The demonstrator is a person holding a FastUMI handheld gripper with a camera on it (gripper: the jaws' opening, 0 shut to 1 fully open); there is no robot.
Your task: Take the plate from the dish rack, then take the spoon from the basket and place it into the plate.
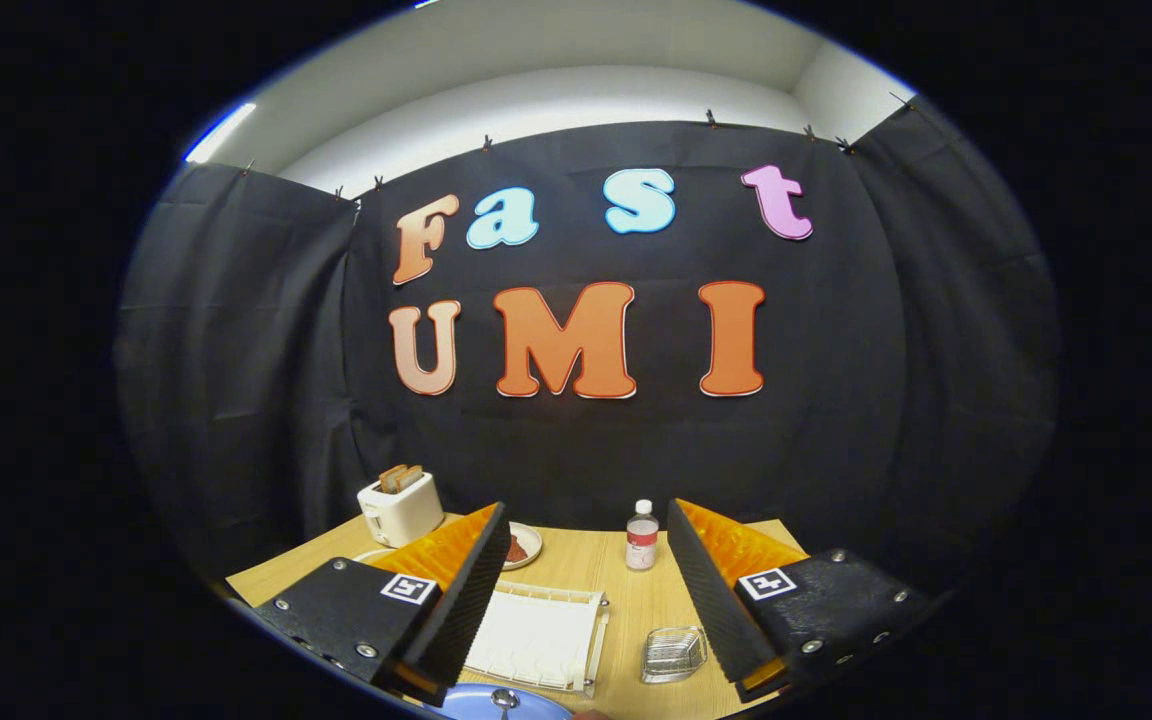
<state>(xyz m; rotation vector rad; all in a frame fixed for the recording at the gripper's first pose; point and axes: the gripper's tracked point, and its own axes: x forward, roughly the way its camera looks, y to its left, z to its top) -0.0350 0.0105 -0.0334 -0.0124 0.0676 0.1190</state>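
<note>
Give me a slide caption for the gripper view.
Open hand-held gripper above the table, spoon lying in the blue plate.

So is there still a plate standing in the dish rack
No. The white dish rack between the fingers holds nothing, and the blue plate lies flat on the table with the spoon in it.

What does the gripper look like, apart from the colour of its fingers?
The gripper has two wedge-shaped fingers with ribbed inner faces. Each sits on a black block with silver screws and a small square black-and-white marker on top. The fingers stand apart.
</note>
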